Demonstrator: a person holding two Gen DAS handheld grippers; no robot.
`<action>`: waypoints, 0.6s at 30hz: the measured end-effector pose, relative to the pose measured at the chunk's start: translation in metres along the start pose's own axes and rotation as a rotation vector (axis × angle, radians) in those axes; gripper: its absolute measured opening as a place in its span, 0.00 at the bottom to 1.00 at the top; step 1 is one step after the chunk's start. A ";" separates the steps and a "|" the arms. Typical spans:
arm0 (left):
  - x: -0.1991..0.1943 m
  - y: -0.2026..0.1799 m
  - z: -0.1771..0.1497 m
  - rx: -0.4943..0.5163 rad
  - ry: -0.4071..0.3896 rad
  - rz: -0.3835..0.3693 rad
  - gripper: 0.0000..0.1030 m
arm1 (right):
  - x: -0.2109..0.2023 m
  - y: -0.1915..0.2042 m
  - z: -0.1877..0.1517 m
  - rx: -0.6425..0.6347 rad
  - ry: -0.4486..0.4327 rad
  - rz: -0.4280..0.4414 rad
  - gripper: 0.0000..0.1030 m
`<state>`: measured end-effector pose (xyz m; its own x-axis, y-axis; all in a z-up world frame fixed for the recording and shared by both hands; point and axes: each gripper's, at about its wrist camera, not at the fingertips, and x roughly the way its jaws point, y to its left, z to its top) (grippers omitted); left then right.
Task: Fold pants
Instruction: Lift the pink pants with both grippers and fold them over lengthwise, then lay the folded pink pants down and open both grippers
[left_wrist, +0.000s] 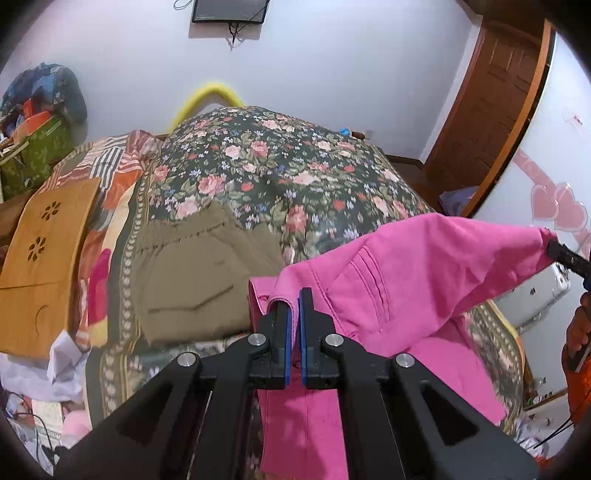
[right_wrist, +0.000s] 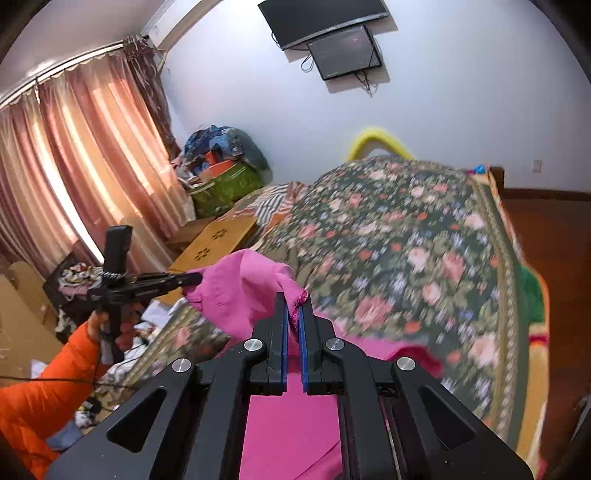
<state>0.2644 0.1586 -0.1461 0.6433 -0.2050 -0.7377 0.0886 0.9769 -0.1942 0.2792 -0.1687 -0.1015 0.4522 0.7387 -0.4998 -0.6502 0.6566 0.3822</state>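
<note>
From the left wrist, the left claw (left_wrist: 294, 314) is clamped on a hem of the pink pants (left_wrist: 406, 266), which hang off the bed (left_wrist: 295, 155) stretched toward three o'clock, where the right claw (left_wrist: 554, 248) pinches the far corner. The cloth looks light, soft and limp, so it should drape and sag between holds; corners and the seamed edge seem the surest places to grip. At nine o'clock an olive garment (left_wrist: 199, 273) lies flat on the floral bedspread, with a wooden board (left_wrist: 44, 258) beyond it.

From the right wrist, the right claw (right_wrist: 294, 314) is closed on a frayed pink corner, the pants (right_wrist: 243, 295) spanning to the left claw (right_wrist: 197, 278) at nine o'clock. Curtains (right_wrist: 92, 166) glow at ten o'clock; two dark screens (right_wrist: 332, 33) hang on the wall at twelve.
</note>
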 end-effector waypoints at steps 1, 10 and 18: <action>-0.003 0.000 -0.007 0.001 0.002 -0.002 0.02 | -0.002 0.002 -0.008 0.011 0.004 0.006 0.04; -0.012 0.002 -0.079 -0.012 0.037 -0.026 0.02 | -0.006 0.014 -0.087 0.097 0.113 0.013 0.04; -0.012 0.006 -0.126 0.021 0.069 -0.013 0.02 | -0.002 0.008 -0.126 0.149 0.194 0.009 0.04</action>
<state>0.1612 0.1599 -0.2197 0.5883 -0.2205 -0.7780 0.1127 0.9751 -0.1912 0.1962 -0.1837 -0.1955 0.3119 0.7110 -0.6302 -0.5503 0.6759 0.4902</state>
